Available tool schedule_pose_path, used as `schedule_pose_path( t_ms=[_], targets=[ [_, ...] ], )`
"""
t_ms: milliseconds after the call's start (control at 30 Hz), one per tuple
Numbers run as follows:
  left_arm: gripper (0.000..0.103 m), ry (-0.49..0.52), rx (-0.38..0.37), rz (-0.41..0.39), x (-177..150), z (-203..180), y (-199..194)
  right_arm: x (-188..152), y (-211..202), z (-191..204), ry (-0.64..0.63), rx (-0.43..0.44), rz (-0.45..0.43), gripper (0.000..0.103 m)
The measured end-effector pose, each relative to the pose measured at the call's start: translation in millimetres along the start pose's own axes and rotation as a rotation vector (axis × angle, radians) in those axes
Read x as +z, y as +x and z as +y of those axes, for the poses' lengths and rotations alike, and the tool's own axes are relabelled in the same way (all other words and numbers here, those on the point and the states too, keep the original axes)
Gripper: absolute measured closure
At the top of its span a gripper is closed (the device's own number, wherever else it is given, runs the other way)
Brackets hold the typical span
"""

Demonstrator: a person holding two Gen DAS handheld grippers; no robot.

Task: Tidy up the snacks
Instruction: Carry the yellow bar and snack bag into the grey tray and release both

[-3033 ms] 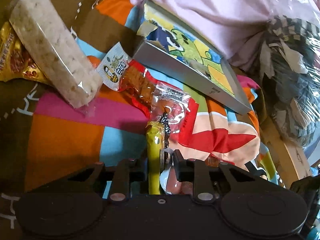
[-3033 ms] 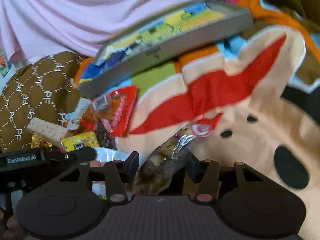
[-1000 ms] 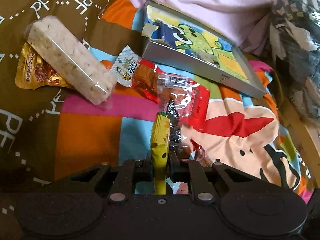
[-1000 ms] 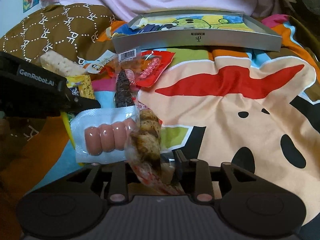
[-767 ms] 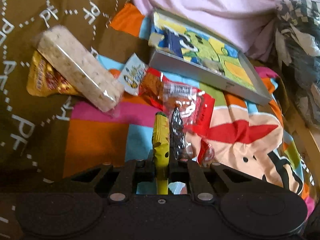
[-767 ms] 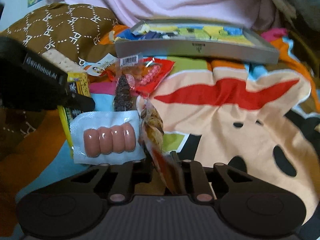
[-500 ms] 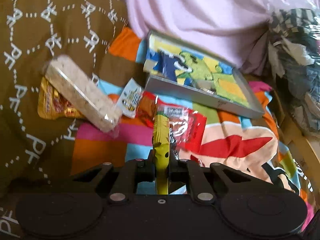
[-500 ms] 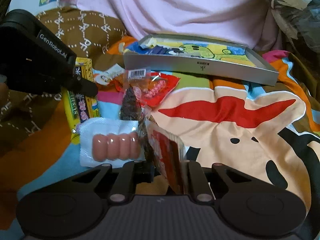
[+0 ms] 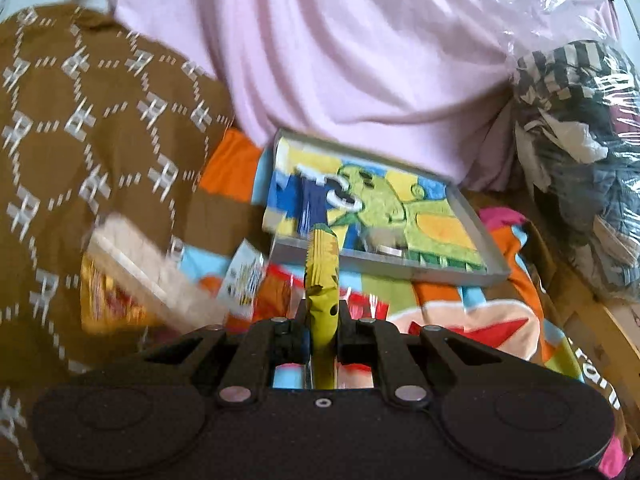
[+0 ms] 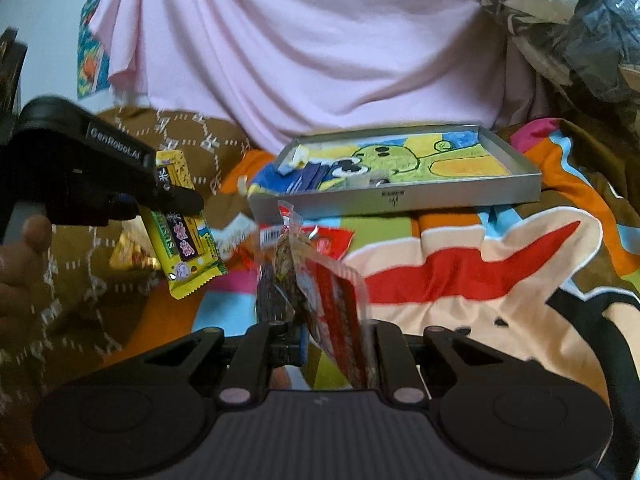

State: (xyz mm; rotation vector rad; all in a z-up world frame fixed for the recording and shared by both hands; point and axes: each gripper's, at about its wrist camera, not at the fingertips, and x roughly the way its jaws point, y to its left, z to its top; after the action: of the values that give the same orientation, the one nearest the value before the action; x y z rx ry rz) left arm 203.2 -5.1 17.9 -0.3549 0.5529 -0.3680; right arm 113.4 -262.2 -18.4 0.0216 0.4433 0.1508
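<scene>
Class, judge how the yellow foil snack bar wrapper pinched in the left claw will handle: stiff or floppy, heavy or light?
The yellow foil snack bar wrapper probably feels fairly stiff: it juts past the left claw without drooping. Likely light and crinkly, so perhaps slippery.

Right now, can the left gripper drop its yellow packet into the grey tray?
Probably yes. The left gripper holds the yellow packet above the blanket, and the grey tray lies open just ahead, nothing between.

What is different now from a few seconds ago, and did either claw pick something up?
Both did. The left gripper closed on the yellow snack bar and lifted it off the blanket. The right gripper closed on the clear-and-red snack packet and raised it too. The grey tray and cracker pack stayed put.
</scene>
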Motion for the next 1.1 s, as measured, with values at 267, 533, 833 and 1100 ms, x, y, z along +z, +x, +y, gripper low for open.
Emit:
schedule_pose_path(
  t_ms=[267,533,833,1100],
  targets=[
    [0.092,0.063,0.001,-0.019,65,-11,51,68,36,-31,-0.025,0.015,-0.036,0.087],
    [0.092,0.136,0.045,-0.042,105,-34,114,130,98,-55,-0.052,-0.099,-0.098,0.086],
    [0.092,0.171,0.130,0.015,112,-45,174,143,160,-89,0.043,-0.162,-0.027,0.086],
    [0.091,0.159,0.155,0.054,114,-52,198,134,173,-115,0.176,-0.127,0.029,0.086]
  ],
)
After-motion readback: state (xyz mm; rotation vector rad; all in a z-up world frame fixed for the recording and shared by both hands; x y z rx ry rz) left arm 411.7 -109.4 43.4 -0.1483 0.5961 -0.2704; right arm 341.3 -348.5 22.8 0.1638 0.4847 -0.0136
